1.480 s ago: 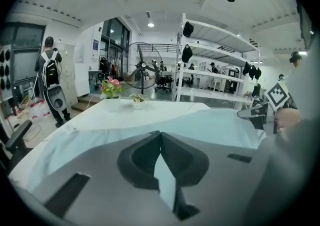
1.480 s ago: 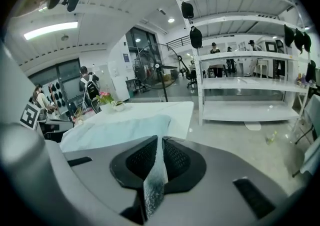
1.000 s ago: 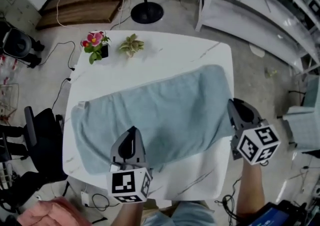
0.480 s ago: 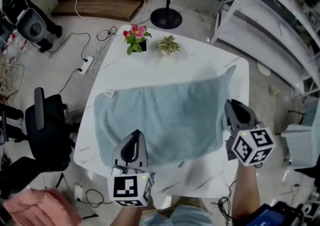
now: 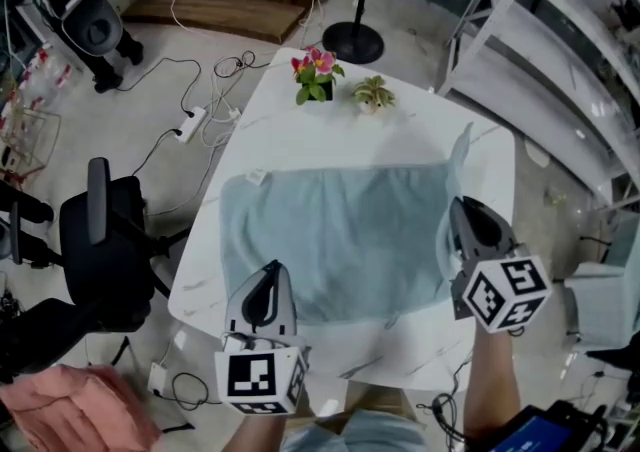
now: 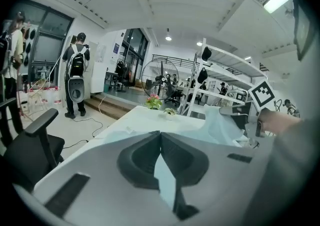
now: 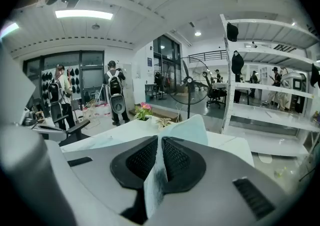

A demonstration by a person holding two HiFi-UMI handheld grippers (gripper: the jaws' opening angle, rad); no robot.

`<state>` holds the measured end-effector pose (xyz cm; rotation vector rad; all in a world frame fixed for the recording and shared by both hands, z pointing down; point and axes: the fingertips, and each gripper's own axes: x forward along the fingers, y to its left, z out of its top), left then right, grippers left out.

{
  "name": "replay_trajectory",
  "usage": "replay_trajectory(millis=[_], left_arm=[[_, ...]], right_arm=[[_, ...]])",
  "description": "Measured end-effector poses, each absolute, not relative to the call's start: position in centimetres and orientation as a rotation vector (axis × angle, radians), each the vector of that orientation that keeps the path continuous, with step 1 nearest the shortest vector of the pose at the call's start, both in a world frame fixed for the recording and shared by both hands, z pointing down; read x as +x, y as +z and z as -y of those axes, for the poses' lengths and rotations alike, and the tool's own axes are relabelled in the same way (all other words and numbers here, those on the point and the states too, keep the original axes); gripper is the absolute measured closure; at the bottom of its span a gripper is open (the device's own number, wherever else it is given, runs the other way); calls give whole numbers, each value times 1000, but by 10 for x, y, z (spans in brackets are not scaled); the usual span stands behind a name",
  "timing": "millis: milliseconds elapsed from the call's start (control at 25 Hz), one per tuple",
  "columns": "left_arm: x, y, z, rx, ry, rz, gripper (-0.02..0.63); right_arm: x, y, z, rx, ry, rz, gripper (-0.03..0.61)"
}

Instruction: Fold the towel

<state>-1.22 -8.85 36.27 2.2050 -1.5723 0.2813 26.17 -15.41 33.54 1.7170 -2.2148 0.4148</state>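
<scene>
Gripping towel (image 5: 340, 230) | left gripper (image 5: 269, 271) fingers clenched on towel | right gripper (image 5: 457, 205) fingers clenched on towel

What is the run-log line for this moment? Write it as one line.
left gripper: shut on towel | right gripper: shut on towel | towel: spread on table, far right corner raised | fold: not yet made

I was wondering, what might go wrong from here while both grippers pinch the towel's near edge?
1. The right gripper and left gripper each pinch only a thin bit of towel; either corner might slip free mid-fold.
2. The flower pot and small plant stand beyond the towel's far edge; carrying the fold too far could topple them.
</scene>
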Motion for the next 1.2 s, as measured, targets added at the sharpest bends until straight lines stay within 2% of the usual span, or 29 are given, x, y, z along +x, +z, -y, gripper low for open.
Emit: replay_trajectory(millis=[1200], left_arm=[[-188,367,47,2023,227,1787,606]], right_arm=[[60,346,157,1467,388,2371,537]])
